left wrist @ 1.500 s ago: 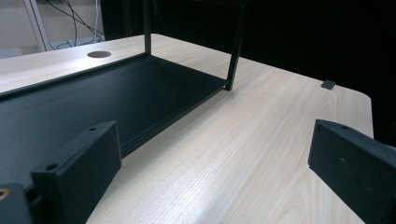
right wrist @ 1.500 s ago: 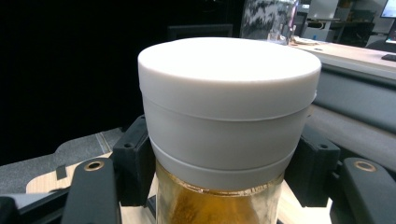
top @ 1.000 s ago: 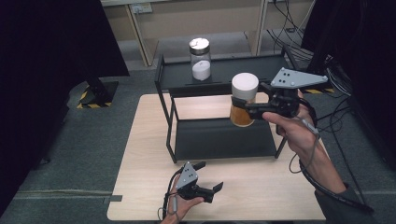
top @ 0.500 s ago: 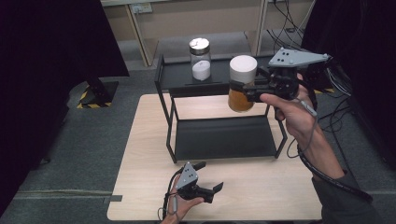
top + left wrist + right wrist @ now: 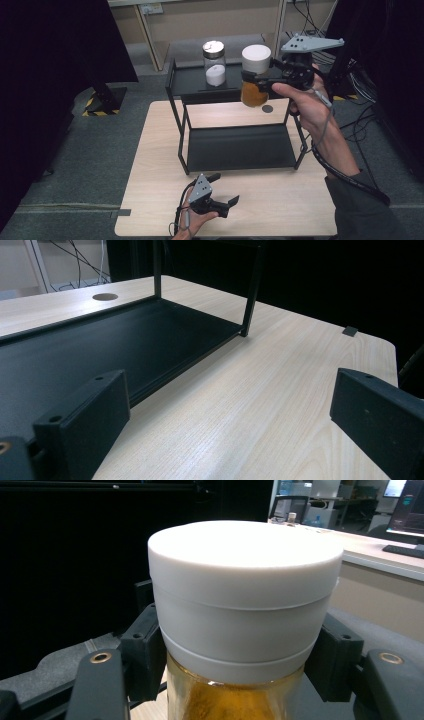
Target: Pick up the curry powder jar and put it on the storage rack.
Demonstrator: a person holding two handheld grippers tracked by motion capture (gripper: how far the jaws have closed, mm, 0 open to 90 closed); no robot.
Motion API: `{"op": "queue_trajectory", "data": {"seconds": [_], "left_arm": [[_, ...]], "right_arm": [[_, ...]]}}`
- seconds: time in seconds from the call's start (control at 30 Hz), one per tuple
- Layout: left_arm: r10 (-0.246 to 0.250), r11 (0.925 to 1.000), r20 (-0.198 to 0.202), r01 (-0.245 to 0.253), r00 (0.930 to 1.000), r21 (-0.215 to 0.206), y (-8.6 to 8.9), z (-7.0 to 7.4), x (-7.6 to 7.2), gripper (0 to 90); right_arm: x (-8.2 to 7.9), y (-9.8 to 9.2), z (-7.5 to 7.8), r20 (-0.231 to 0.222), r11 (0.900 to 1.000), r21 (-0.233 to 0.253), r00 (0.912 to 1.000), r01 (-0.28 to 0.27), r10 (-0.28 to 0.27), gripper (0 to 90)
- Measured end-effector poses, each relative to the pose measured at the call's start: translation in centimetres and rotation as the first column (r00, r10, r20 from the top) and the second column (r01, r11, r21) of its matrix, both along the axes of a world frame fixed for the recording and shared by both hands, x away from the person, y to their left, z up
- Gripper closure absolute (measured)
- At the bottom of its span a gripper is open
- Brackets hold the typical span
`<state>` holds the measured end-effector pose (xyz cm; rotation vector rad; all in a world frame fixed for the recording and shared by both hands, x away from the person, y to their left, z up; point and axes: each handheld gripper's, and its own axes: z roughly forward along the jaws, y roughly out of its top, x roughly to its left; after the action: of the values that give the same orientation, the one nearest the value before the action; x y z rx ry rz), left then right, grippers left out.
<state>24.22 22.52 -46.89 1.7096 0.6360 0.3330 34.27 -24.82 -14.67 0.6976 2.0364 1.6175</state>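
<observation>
A glass jar of amber-brown powder with a white lid (image 5: pixel 255 75) (image 5: pixel 240 610) hangs in the air by the right end of the black rack's top shelf (image 5: pixel 190 82), with my right gripper (image 5: pixel 260 80) (image 5: pixel 235 655) shut on it just under the lid. A second jar with white powder and a shiny lid (image 5: pixel 214 62) stands on that top shelf, left of the held jar. My left gripper (image 5: pixel 227 200) (image 5: pixel 225 415) rests low over the table's front edge, open and holding nothing, its jaws facing the rack's lower shelf (image 5: pixel 100 345).
The two-tier black metal rack's lower shelf (image 5: pixel 240 147) is bare. It stands on a light wooden table (image 5: pixel 280 195) with a round cable hole (image 5: pixel 267 108). Cables trail at the right; a black stand with striped tape (image 5: pixel 102 97) is on the floor at the left.
My right gripper has lifted the amber jar up and back, from beside the rack's right post to the level of the top shelf. The left gripper has stayed put.
</observation>
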Motion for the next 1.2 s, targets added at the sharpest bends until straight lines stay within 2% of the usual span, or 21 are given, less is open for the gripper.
{"op": "queue_trajectory", "data": {"seconds": [0.27,0.53,1.2], "left_arm": [[-0.001,1.0,0.004,0.001,1.0,-0.002,0.1,0.1,0.0,1.9],[-0.005,1.0,0.01,0.005,0.9999,-0.004,0.1,0.2,-0.1,1.9],[-0.019,0.9998,0.008,0.019,0.9998,-0.002,0.0,0.2,-0.2,1.9]], "right_arm": [[0.9,0.7,1.0,0.004,0.999,-0.006,0.9989,0.048,-0.048,35.5],[2.0,1.6,1.2,0.004,0.995,-0.007,0.9951,0.098,-0.098,35.5],[4.6,4.0,-0.1,0.0,0.977,0.001,0.9772,0.212,-0.212,35.5]]}}
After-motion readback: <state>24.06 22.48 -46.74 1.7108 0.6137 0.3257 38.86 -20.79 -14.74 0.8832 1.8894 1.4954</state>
